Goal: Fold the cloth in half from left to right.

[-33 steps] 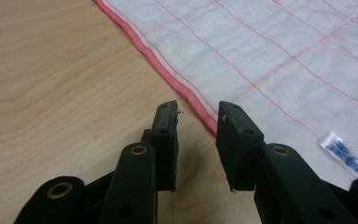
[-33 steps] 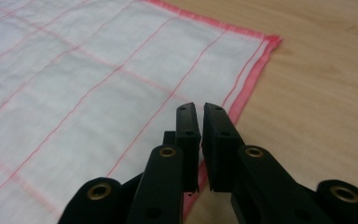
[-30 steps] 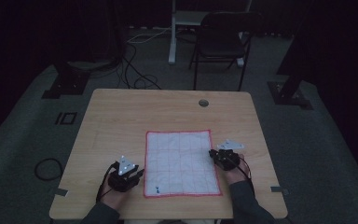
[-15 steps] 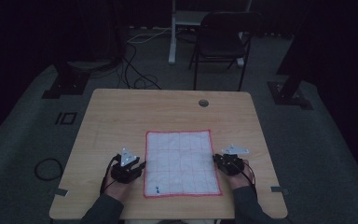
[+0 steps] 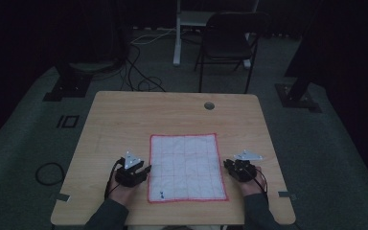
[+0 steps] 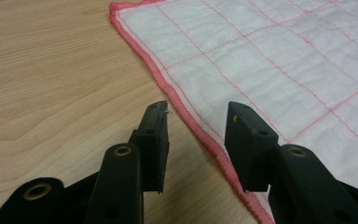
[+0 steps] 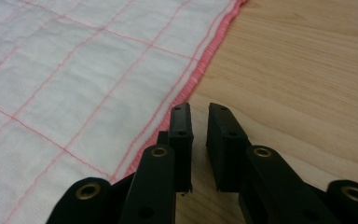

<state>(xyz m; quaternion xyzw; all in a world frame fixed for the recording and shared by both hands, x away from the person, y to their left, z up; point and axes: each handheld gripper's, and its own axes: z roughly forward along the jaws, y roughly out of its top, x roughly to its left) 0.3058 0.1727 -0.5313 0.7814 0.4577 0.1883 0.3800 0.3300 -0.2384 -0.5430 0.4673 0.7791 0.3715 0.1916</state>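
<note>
Both claws have been drawn back along the checked cloth (image 5: 186, 165) toward its near corners, the left claw (image 6: 196, 126) parted astride the hem, the right claw (image 7: 199, 122) narrowly parted and empty, so a corner pickup is judged likely.

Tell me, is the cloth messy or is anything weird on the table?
Nothing stands out. The white cloth with the red edge lies flat and unfolded on the wooden table, a little slanted to its edges. The left gripper and right gripper sit beside it, holding nothing.

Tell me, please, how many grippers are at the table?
2: the left gripper is at the cloth's left edge, jaws open astride its hem; the right gripper is beside its right edge.
</note>
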